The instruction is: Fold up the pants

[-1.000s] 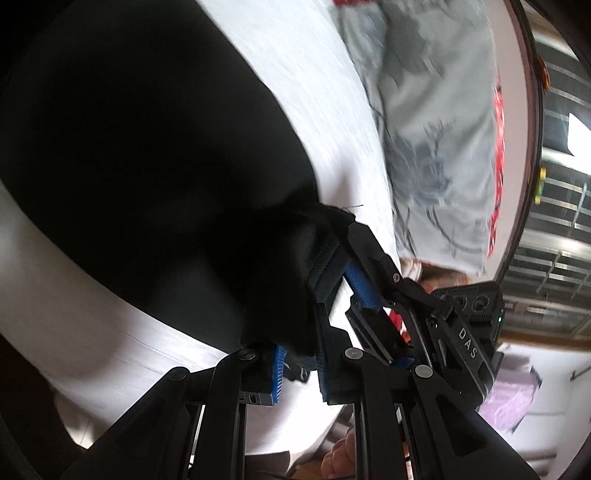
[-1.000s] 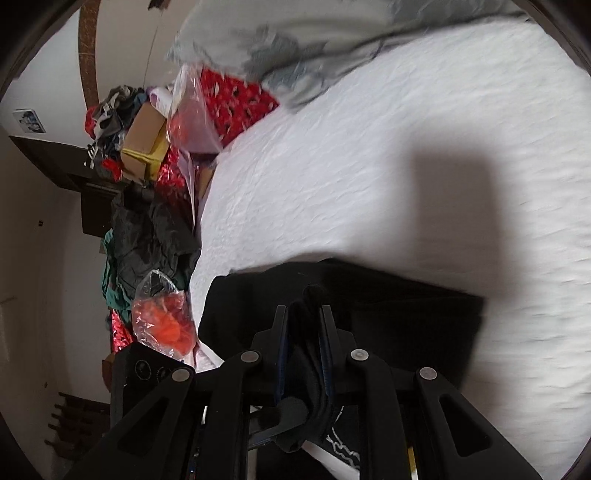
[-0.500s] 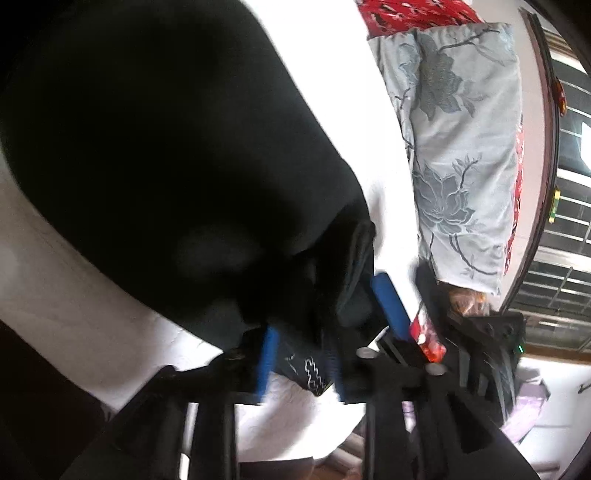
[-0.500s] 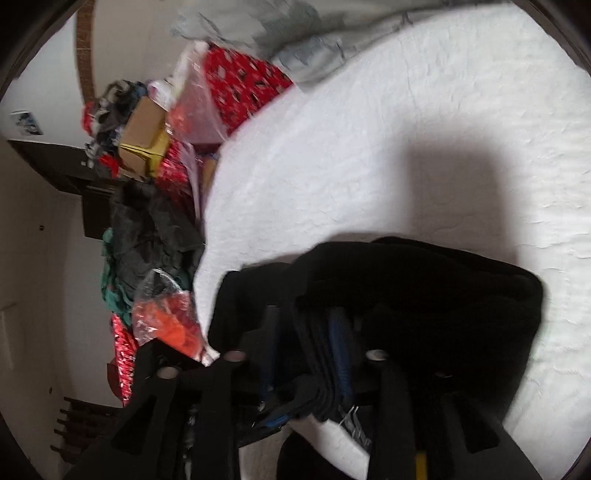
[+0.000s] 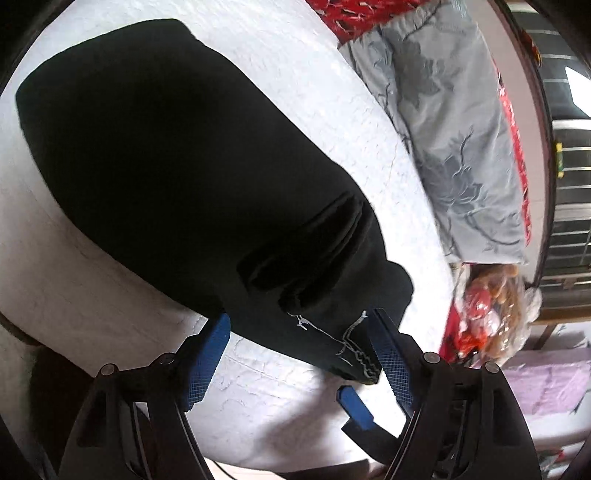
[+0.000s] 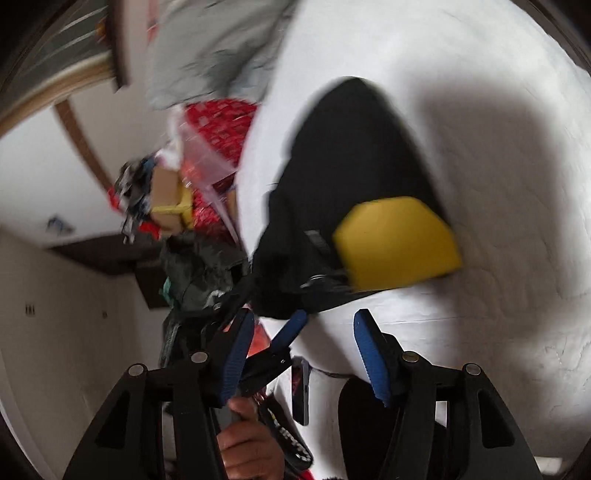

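Black pants (image 5: 177,166), folded into a compact bundle, lie flat on the white bedsheet (image 5: 332,74); near corner shows white stitching and a bunched waistband. Left gripper (image 5: 299,354) spread wide, blue pads either side of that near corner, nothing pinched. Right gripper (image 6: 303,350) also released, jaws apart just short of the pants' near edge. Right view is motion-blurred; pants (image 6: 351,177) visible with the left tool's yellow body in front. Grey floral pillow (image 5: 454,129) far right, red patterned fabric (image 5: 351,11) beyond it, clear plastic bag (image 5: 491,306) off the bed edge.
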`<state>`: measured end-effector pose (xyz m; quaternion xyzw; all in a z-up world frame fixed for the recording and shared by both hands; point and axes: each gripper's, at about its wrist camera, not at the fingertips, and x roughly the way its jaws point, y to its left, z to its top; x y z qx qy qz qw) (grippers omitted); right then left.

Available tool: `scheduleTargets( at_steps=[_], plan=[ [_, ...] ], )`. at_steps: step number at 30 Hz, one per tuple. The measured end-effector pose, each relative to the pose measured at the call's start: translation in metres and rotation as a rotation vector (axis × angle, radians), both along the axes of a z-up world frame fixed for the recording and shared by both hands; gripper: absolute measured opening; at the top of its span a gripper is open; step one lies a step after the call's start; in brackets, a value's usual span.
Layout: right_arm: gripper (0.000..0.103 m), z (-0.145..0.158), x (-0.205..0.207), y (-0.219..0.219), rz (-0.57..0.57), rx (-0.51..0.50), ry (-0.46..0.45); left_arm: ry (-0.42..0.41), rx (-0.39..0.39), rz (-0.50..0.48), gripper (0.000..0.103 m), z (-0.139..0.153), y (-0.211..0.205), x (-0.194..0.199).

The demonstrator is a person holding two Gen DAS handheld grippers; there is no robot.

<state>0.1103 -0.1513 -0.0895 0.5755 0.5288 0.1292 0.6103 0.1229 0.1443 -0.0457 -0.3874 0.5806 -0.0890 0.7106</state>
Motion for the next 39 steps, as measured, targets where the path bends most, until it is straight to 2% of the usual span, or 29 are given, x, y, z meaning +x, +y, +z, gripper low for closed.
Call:
scheduleTargets(
  at_steps=[7,8,9,10,11,12,15,17,19,21,22,24,26,29,31,33,34,35,39],
  plan=[
    [0.059,-0.018,0.004,-0.014,-0.198,0.028,0.039,0.016,0.082,-0.006,0.075,-0.005,-0.032,0.024],
    [0.055,-0.021,0.005,-0.013,-0.207,0.021,0.042,0.016,0.096,-0.007,0.073,-0.006,-0.035,0.025],
    [0.05,-0.021,0.008,-0.012,-0.203,-0.005,0.042,0.013,0.118,-0.008,0.06,-0.005,-0.039,0.027],
    [0.03,-0.021,0.009,-0.012,-0.199,-0.021,0.036,0.006,0.147,-0.024,0.031,-0.001,-0.045,0.028],
    [0.012,-0.018,0.012,-0.014,-0.186,-0.049,0.02,0.004,0.157,-0.05,0.02,-0.001,-0.051,0.029],
    [0.013,-0.012,0.011,-0.017,-0.181,-0.075,0.003,0.008,0.152,-0.086,0.019,-0.001,-0.058,0.029],
    [0.012,0.0,0.002,-0.035,-0.183,-0.163,-0.035,-0.002,0.214,-0.109,0.019,-0.003,-0.074,0.027],
    [0.012,-0.012,-0.003,-0.039,-0.16,-0.205,0.016,-0.006,0.29,-0.129,0.019,-0.009,-0.087,0.025],
    [0.009,-0.024,-0.007,-0.039,-0.143,-0.23,0.037,-0.03,0.323,-0.148,0.02,-0.004,-0.093,0.023],
    [0.009,-0.026,-0.005,-0.038,-0.137,-0.243,0.023,-0.035,0.329,-0.169,0.021,-0.002,-0.096,0.023],
    [0.01,-0.024,-0.003,-0.038,-0.126,-0.255,0.02,-0.031,0.304,-0.17,0.022,-0.001,-0.093,0.022],
    [0.015,-0.019,-0.001,-0.036,-0.109,-0.255,0.017,-0.019,0.253,-0.166,0.027,0.001,-0.086,0.02],
    [0.026,-0.011,-0.003,-0.038,-0.091,-0.24,0.038,-0.023,0.236,-0.165,0.033,0.008,-0.078,0.016],
    [0.029,0.008,-0.013,-0.044,-0.087,-0.229,0.046,-0.081,0.236,-0.151,0.046,0.028,-0.064,0.009],
    [0.03,0.034,-0.018,-0.05,-0.102,-0.286,-0.033,-0.137,0.235,-0.129,0.061,0.043,-0.056,0.01],
    [0.04,0.054,-0.014,-0.054,-0.115,-0.345,-0.11,-0.17,0.247,-0.133,0.066,0.052,-0.059,0.015],
    [0.052,0.06,-0.007,-0.054,-0.113,-0.369,-0.152,-0.181,0.262,-0.147,0.067,0.055,-0.066,0.022],
    [0.057,0.064,0.004,-0.052,-0.089,-0.397,-0.176,-0.182,0.274,-0.163,0.067,0.053,-0.074,0.026],
    [0.057,0.054,0.041,-0.046,-0.015,-0.523,-0.152,-0.155,0.346,-0.232,0.067,0.044,-0.103,0.049]
  ],
)
